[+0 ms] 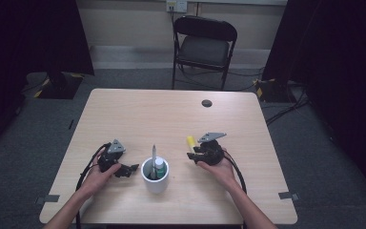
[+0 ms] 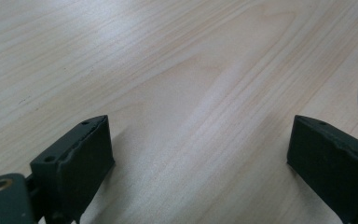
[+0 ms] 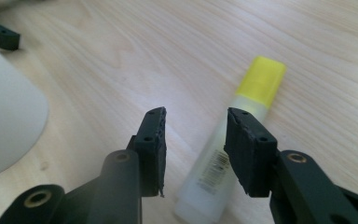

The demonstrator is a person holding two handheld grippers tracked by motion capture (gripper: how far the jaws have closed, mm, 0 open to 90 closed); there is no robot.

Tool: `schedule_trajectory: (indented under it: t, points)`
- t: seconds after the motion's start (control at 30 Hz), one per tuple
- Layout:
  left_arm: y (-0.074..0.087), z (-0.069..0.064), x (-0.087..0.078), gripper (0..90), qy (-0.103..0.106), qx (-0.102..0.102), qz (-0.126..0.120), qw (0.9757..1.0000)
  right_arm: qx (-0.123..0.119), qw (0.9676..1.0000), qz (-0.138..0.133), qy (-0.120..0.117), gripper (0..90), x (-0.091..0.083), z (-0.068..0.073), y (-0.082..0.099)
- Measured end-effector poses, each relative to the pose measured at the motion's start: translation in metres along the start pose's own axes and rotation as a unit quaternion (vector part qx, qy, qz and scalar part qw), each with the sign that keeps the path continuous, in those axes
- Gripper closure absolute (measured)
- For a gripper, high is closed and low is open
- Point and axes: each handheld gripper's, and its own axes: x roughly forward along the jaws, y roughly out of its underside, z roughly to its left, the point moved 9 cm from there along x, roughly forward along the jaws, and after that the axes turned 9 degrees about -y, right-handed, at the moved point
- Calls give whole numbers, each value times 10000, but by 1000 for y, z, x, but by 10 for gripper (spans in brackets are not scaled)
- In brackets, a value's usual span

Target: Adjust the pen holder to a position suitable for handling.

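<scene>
A light wooden table [image 1: 138, 114] carries a white cup [image 1: 155, 182] near its front middle, and two things stand upright in the cup: a grey pen-like stick [image 1: 154, 160] and a small bottle with a green cap [image 1: 159, 165]. To the right of the cup, a glue stick with a yellow cap [image 1: 190, 141] lies flat on the wood. In the high view its long axis runs roughly front to back, with the yellow cap at the far end, away from the person. In the right gripper view the same glue stick [image 3: 235, 149] runs from bottom centre up to the right, its clear barcode-labelled body near the camera and the cap pointing away. The right gripper [image 1: 194, 153], held in the person's right hand [image 1: 219, 169], sits low over the glue stick's near end; its jaws stand apart with a moderate gap, the right jaw over the body of the stick, the left jaw beside it over bare wood, and nothing is clamped between them. The left gripper [image 1: 127, 169], held in the left hand [image 1: 97, 175], sits just left of the cup with its jaws spread wide over bare table, holding nothing. A black folding chair [image 1: 204, 45] stands beyond the far edge of the table.
</scene>
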Motion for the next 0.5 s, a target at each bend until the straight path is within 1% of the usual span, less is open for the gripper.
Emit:
schedule_trajectory:
  t: [0.17,0.23,0.33,0.5]
  points:
    - [0,0,0,62,1,0,5,10000,146,9998,44,141,563,1,-9,5]
    - [0,0,0,62,-1,1,5,10000,152,9996,80,214,561,3,-12,8]
    - [0,0,0,62,0,1,4,10000,208,9994,144,240,566,5,-14,11]
    - [0,0,0,62,0,-1,2,10000,196,9993,144,270,591,6,-16,12]
